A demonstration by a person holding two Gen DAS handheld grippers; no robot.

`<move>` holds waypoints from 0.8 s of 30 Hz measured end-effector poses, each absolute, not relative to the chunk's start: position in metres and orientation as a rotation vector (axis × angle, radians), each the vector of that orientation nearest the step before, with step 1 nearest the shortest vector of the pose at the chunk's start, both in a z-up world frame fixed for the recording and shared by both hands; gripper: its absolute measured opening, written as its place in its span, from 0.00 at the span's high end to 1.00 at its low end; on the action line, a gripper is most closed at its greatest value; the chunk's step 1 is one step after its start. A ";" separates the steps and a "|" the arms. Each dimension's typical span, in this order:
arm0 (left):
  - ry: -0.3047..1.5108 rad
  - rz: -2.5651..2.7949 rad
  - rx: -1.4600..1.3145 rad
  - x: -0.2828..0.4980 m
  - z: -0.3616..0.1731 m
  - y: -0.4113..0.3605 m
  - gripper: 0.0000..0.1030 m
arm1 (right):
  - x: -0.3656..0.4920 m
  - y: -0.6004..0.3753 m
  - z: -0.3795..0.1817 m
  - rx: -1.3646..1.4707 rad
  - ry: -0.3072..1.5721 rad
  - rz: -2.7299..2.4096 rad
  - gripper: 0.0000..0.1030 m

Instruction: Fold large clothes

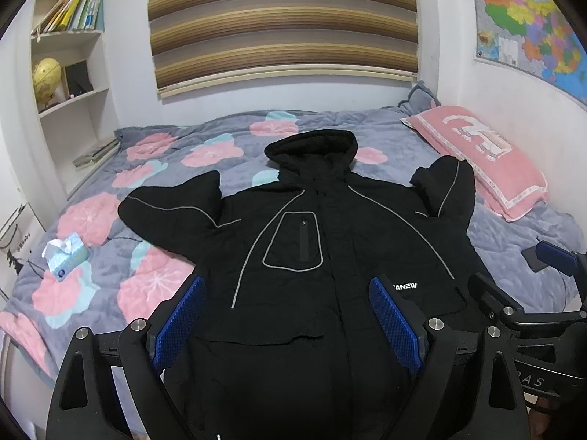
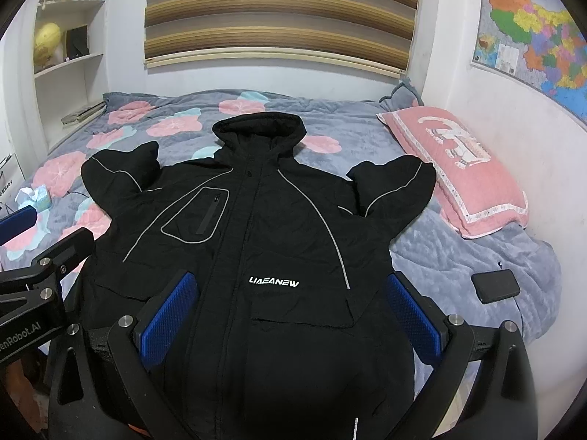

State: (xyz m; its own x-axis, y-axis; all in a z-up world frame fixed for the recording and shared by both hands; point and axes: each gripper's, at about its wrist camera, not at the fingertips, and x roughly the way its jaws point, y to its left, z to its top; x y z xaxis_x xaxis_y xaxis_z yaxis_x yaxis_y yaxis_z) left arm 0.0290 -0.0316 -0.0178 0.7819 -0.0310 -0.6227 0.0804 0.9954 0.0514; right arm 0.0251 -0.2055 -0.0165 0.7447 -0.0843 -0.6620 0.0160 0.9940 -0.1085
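Bedroom walls, a striped blind (image 1: 282,25) and a map (image 2: 532,29) frame the bed (image 1: 330,124), whose grey cover carries pink and blue flowers. Across that cover lies the black jacket (image 1: 323,242), front side up, zip closed as far as one can tell, hood (image 1: 312,150) pointing toward the blind and hem nearest the cameras. Both sleeves are bent upward at the elbows, the one by the pink pillow (image 2: 455,168) resting just beside it. Grey piping traces the shoulders and a chest pocket; white lettering sits low on the front.

Folding appears not yet begun: no panel is turned over, so every fold is left to do.

The left gripper (image 1: 290,326) hangs over the lower part of the jacket with its blue pads spread wide, holding nothing. The right gripper (image 2: 291,321) does the same, equally wide and empty. A tissue pack (image 1: 68,255) and a dark phone (image 2: 495,286) lie on the cover, clear of the jacket.
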 end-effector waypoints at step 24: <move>0.710 -0.074 0.106 0.048 -0.025 -0.058 0.11 | 0.041 -0.231 -0.027 -0.062 0.761 -0.062 0.00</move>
State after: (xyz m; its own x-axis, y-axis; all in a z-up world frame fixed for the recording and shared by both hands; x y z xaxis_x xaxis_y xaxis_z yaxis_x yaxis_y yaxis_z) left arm 0.0482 -0.0578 -0.0254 0.7563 -0.0313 -0.6535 0.1036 0.9920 0.0724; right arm 0.0407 -0.2314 -0.0274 0.7228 -0.0780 -0.6866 0.0335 0.9964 -0.0780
